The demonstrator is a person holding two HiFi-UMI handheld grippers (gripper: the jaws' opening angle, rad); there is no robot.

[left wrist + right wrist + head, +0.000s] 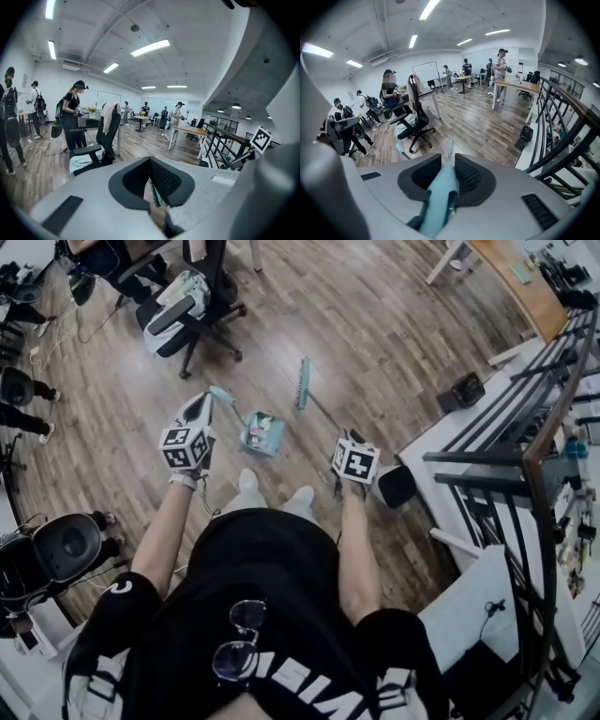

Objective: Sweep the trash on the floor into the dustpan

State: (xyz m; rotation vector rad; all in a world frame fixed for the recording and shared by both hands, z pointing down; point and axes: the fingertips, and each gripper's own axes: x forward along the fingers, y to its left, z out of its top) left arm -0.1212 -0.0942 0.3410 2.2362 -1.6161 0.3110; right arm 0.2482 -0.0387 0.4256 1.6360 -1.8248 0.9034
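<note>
While clamped, broom (438,200) inside right hand-held gripper (448,160).

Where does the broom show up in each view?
Head view: broom at centre, handle running down to the right tongs.
Left gripper view: broom bristles low centre, small.
Right gripper view: broom handle clamped in the right tongs, bottom centre.
Shared landmark: black office chair.
</note>
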